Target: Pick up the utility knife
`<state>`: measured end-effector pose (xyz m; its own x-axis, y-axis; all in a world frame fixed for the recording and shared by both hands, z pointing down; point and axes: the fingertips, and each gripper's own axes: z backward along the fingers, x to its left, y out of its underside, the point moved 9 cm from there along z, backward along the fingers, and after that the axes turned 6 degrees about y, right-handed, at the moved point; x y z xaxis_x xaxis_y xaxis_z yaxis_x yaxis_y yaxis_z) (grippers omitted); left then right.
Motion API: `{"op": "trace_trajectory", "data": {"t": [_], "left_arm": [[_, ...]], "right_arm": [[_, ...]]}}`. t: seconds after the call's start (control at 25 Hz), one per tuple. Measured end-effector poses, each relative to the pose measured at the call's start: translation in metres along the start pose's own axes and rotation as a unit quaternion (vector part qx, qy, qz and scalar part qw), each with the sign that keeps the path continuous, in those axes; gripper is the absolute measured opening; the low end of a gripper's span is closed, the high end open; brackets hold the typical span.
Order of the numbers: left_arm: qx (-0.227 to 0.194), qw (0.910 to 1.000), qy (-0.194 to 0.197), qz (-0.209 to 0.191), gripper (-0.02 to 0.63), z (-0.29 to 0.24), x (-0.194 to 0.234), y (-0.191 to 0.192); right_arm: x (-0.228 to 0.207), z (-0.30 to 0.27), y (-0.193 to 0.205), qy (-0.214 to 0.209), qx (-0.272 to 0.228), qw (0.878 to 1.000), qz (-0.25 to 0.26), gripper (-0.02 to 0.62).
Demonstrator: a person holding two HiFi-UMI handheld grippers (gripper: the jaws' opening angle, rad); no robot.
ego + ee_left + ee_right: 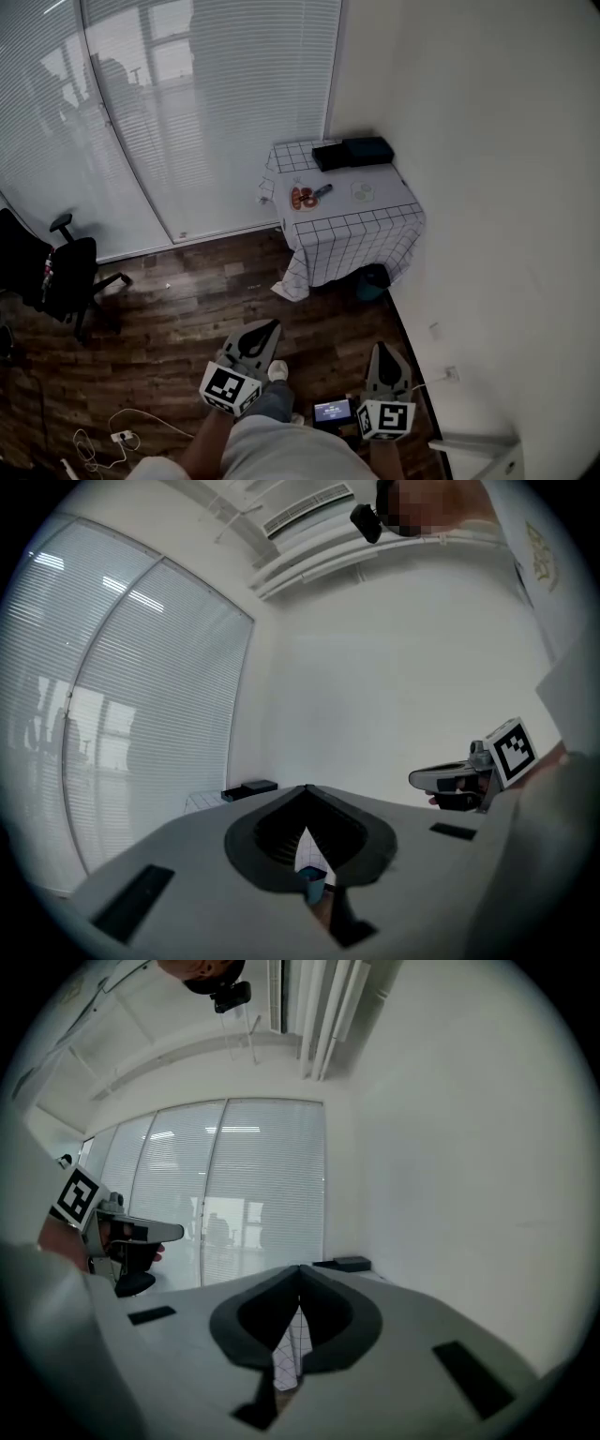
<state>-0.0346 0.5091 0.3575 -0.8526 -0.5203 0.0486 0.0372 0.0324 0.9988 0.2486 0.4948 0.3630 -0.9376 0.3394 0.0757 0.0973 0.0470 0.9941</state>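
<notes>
The utility knife [322, 191], small and dark bluish, lies on a table with a checked cloth [352, 234] in the far corner of the room, beside a plate with red pieces [302, 198]. Both grippers hang low near the person's legs, far from the table. My left gripper [271, 324] is shut with nothing in it, and its jaws meet at the tip [306, 789]. Also empty and shut, my right gripper [383, 347] points toward the table, its jaws touching at the tip [300, 1269]. The knife cannot be made out in either gripper view.
Two black boxes [352, 152] and a pale green disc [362, 191] share the table. A teal bin [373, 281] stands under it. A black office chair [70, 272] is at the left, cables [112, 436] lie on the wood floor, and a white wall [506, 234] runs along the right.
</notes>
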Motion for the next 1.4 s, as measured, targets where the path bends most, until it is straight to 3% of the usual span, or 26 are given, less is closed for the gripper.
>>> {"op": "trace_trajectory", "data": {"t": [0.36,0.72,1.4], "left_arm": [[-0.011,0.9993,-0.014,0.033,0.008,-0.063,0.087,-0.005],[-0.003,0.9995,-0.01,0.029,0.008,-0.111,0.167,-0.006],[0.007,0.9995,-0.006,0.032,0.008,-0.209,0.253,-0.006]], "right_arm": [[0.008,-0.105,-0.022,-0.016,0.001,1.0,0.016,0.006],[0.015,-0.199,-0.02,-0.005,0.026,0.999,0.018,0.006],[0.0,-0.327,-0.018,-0.012,0.042,0.999,0.004,0.006]]}}
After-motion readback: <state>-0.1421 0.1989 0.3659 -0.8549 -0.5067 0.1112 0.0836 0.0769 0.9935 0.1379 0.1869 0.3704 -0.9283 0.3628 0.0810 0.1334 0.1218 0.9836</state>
